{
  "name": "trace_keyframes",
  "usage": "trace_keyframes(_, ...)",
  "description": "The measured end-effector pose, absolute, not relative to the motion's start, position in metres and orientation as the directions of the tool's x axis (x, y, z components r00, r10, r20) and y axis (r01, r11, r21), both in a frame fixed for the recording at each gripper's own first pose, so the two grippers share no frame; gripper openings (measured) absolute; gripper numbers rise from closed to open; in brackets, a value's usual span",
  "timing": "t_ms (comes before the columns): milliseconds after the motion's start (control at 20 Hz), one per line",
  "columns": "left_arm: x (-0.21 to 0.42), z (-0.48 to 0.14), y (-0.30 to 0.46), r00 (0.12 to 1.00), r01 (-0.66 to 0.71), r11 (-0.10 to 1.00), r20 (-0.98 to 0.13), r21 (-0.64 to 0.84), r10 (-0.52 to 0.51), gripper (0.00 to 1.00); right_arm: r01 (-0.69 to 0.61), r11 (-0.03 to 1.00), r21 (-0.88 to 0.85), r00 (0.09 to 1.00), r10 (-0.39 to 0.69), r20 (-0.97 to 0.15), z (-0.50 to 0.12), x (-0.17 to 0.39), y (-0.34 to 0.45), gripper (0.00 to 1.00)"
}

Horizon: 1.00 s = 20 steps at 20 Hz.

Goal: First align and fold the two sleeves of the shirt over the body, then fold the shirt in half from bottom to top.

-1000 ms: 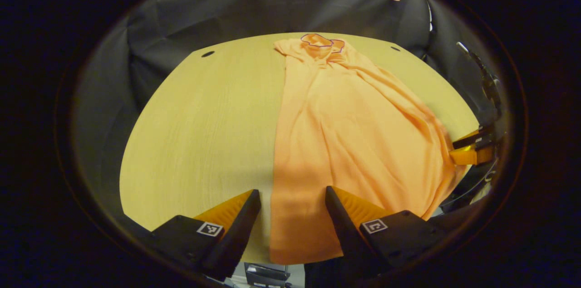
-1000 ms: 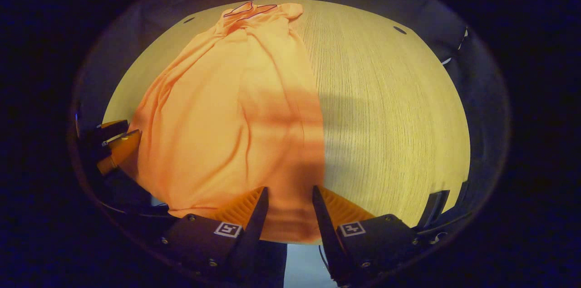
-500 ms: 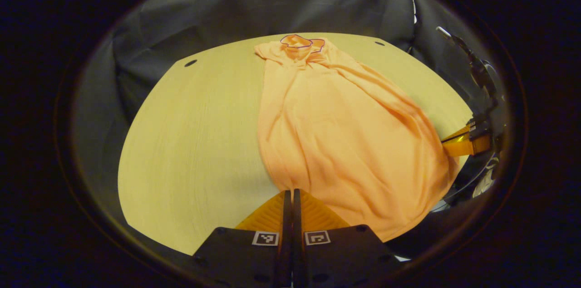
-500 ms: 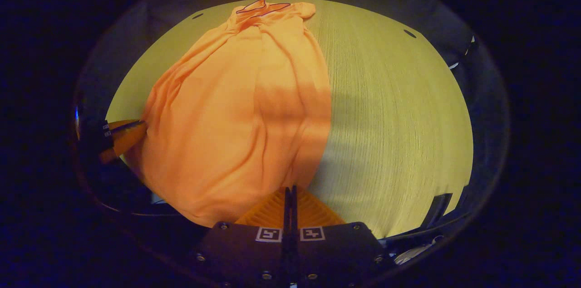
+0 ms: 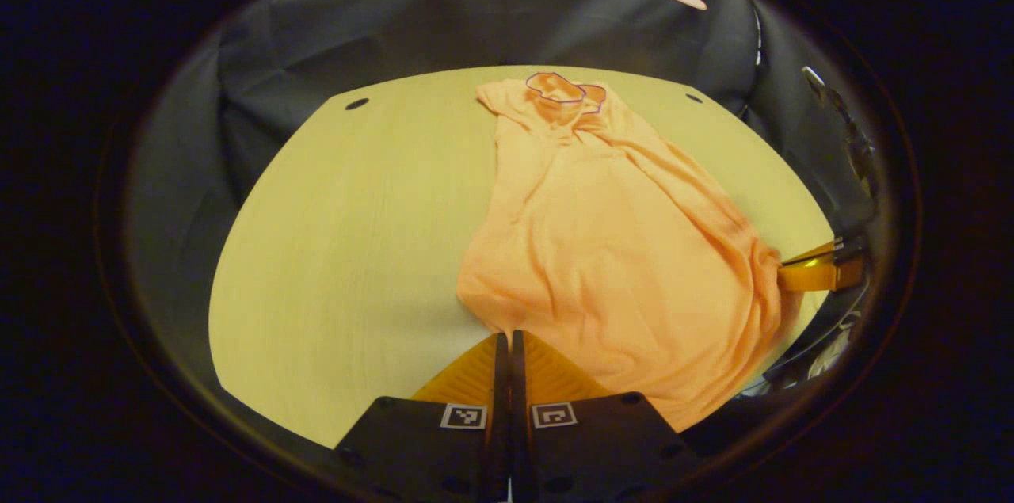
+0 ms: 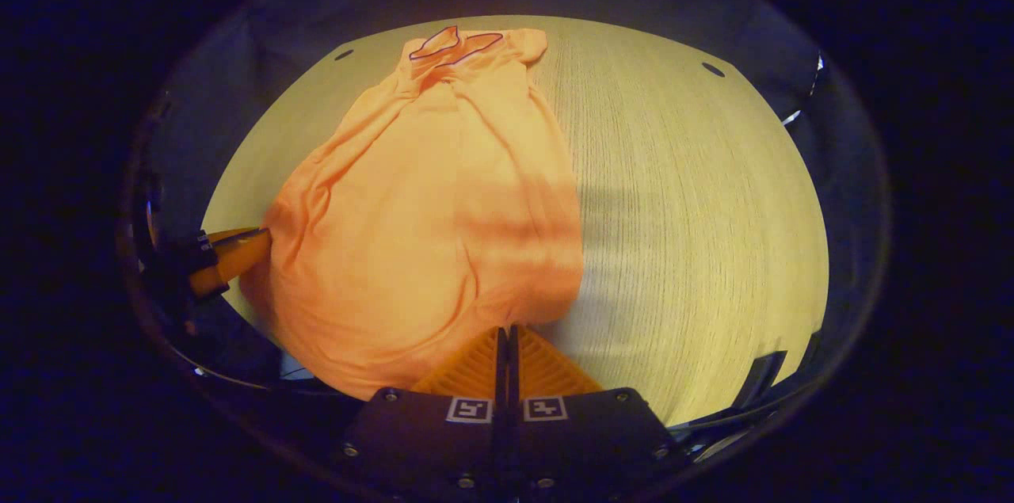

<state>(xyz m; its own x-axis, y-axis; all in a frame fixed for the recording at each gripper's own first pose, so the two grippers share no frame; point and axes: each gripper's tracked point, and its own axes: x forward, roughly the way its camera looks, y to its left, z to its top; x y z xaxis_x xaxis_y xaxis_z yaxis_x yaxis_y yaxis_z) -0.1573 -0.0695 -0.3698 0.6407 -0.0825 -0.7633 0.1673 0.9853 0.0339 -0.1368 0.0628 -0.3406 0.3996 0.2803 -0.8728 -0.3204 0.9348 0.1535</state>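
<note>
Judging from the wooden table (image 5: 341, 249) where our orange shirt (image 5: 602, 249) lies sleeves-in, collar far, we are on the bottom-to-top fold, left gripper (image 5: 504, 338) and right gripper (image 6: 504, 331) each clamped on a hem corner, needing an even lift toward the collar (image 5: 564, 87).

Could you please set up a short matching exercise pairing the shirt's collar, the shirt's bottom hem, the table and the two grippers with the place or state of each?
Things:
1. collar
2. bottom hem
3. table
4. left gripper and right gripper

States:
A. pale wood, under the shirt
B. at the far end, dark-edged
C. shut, one at each near corner
D. pinched at the near edge

Pairs: 1-B, 2-D, 3-A, 4-C
</note>
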Motion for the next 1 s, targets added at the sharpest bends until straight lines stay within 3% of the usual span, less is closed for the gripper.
trace_keyframes(350,-0.017,-0.309,-0.076,0.754,0.175,0.982,-0.650,0.066,-0.091,0.07,-0.315,0.932,0.180,0.538,0.332,-0.775,-0.284,-0.002,0.086,0.00)
trace_keyframes(1000,0.194,-0.234,-0.096,0.859,0.129,0.992,-0.502,0.016,-0.103,0.06,-0.318,0.934,0.165,0.700,0.349,-0.623,-0.206,0.201,0.095,0.00)
